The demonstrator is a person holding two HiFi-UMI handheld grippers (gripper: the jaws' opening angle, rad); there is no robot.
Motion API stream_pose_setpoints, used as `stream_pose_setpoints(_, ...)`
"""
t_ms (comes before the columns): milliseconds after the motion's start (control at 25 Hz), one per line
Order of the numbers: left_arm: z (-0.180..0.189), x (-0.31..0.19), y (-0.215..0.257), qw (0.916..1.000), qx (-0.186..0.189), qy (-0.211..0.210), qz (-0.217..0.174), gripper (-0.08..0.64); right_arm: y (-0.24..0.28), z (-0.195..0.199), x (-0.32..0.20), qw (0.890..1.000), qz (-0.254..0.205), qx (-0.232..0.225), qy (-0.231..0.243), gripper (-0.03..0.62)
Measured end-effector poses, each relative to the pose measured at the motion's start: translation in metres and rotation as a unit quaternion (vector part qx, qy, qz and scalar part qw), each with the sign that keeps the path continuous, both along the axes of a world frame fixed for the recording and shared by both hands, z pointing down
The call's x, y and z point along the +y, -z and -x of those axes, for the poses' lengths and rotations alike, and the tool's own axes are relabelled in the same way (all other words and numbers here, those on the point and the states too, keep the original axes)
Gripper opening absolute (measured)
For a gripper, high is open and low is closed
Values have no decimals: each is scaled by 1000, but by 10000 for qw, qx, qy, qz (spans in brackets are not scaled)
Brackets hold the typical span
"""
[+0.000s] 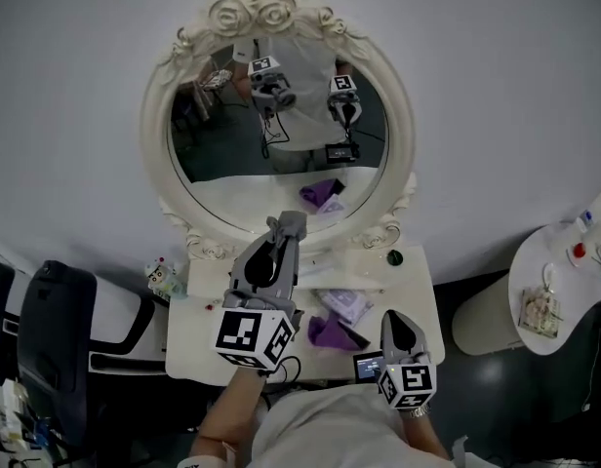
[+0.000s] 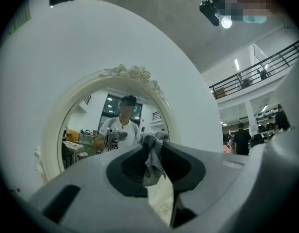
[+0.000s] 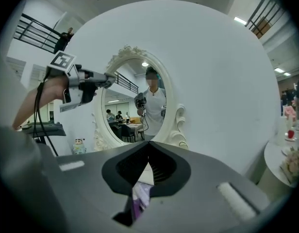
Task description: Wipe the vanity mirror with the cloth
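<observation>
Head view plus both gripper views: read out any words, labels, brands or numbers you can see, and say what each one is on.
No text is readable in any view.
Left marker cube: black-and-white square patterns only, no letters.
Right marker cube: the same.
Small lit screen: too small to read.
Pale packet: too blurred to tell.
Grey cloth: plain.

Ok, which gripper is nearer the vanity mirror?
Left. The left gripper, shut on the cloth, is at the lower frame of the mirror; the right gripper sits back over the table.
</observation>
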State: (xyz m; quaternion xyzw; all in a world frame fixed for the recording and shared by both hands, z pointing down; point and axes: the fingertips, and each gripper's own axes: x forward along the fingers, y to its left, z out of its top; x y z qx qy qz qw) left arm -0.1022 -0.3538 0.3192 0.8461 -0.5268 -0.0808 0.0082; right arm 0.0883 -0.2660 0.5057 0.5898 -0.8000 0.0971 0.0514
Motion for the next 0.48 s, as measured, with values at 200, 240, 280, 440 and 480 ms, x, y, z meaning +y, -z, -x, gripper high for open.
stream_pose_setpoints(200,-18,-39,71,9989,66,98,-458,72,19,-17,-32,9991,-303,-28,293,8)
stream_pose_setpoints(240,-20,-47,84,9985,125,110,-516,72,22,-22,-36,9989,-362,-39,303,8)
stream_pose_setpoints(280,-23,-55,97,9980,157,140,-591,72,25,-27,-38,9987,-393,-59,309,8)
stream_pose_setpoints(440,-30,-85,146,9953,206,280,-903,72,24,-40,-46,9984,-391,-107,396,8)
stream_pose_setpoints(480,-32,-93,155,9953,241,275,-898,72,23,-42,-47,9984,-371,-110,414,8)
